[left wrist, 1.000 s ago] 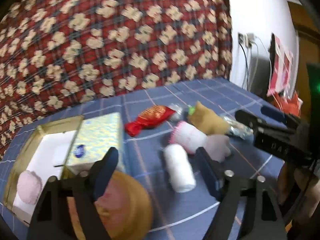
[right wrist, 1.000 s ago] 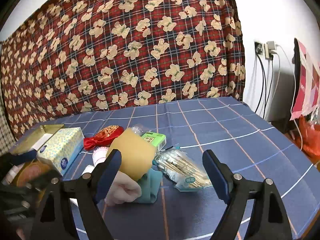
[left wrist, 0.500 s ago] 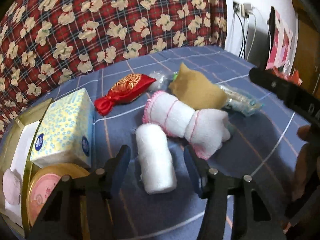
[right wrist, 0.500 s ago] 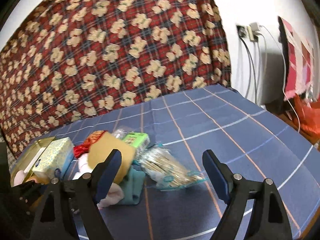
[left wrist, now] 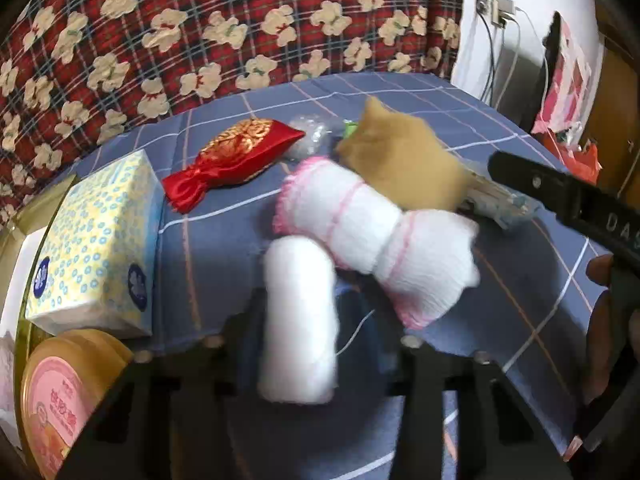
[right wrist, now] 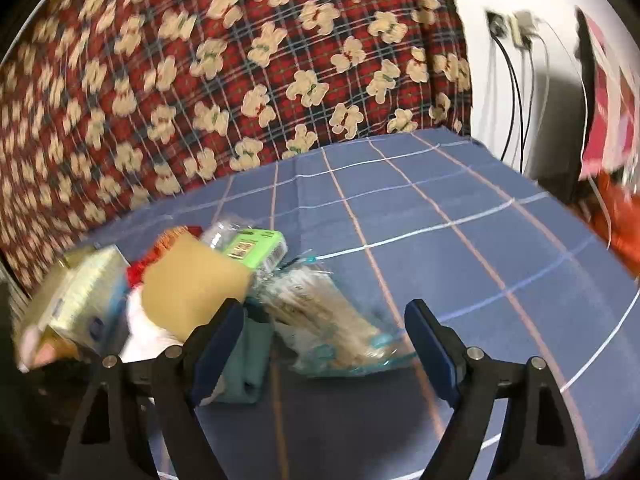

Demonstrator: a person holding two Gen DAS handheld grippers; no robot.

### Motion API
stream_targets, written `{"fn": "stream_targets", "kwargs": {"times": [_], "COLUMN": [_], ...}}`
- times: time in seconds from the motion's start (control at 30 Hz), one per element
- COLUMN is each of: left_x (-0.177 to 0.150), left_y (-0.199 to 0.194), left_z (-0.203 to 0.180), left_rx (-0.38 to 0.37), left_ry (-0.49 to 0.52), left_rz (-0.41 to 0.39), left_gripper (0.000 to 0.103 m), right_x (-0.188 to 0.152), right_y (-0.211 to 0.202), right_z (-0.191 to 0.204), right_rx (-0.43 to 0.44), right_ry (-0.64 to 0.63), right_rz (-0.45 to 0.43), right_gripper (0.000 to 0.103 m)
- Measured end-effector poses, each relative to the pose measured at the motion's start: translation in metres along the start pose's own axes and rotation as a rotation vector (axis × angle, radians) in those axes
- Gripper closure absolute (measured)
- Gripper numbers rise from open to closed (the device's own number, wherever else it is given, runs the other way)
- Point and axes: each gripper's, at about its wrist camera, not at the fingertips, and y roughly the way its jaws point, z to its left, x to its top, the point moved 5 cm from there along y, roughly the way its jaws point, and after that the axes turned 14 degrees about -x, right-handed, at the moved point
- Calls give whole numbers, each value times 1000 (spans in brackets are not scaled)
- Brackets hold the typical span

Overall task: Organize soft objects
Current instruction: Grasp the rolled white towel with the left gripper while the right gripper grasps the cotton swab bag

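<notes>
A white rolled cloth (left wrist: pixel 298 320) lies on the blue checked tablecloth (left wrist: pixel 520 280), between the closing jaws of my left gripper (left wrist: pixel 308 312). A strip of cloth still shows between the roll and the right finger. Just behind it lie a pink-trimmed white towel roll (left wrist: pixel 360 240), a tan cloth (left wrist: pixel 404 164) and a red satin pouch (left wrist: pixel 236 160). My right gripper (right wrist: pixel 320 320) stands open above a clear bag of sticks (right wrist: pixel 332 328), with a teal cloth (right wrist: pixel 248 352) and the tan cloth (right wrist: pixel 192 280) by its left finger.
A tissue box (left wrist: pixel 96 240), a round pink-lidded tub (left wrist: pixel 60 400) and a gold tin (left wrist: pixel 24 216) stand at the left. A green packet (right wrist: pixel 256 246) lies behind the bag. A bear-print blanket (right wrist: pixel 240 80) hangs behind; cables (right wrist: pixel 516 100) run down the wall.
My left gripper came forward and down over the white roll and its jaws narrowed around it. The right gripper sank closer to the bag of sticks, jaws unchanged.
</notes>
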Motion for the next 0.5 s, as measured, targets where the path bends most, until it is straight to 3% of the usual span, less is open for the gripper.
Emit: {"fn": "stream_targets", "kwargs": {"times": [0.03,0.17,0.5], "left_x": [0,0,1], "left_y": [0,0,-2], "left_z": [2,1,0], "left_rx": [1,-5,-11], "left_ry": [-10,-13,-11], "left_rz": [2,-5,-15], "left_gripper": [73,74,74], "right_x": [1,1,-3], "right_y": [2,17,37], "right_z": [-1,-1,21], "right_rx": [-15,-3,7], "right_ry": [-13,-57,-193], "right_rz": [2,54,135], "right_gripper": [23,31,31]}}
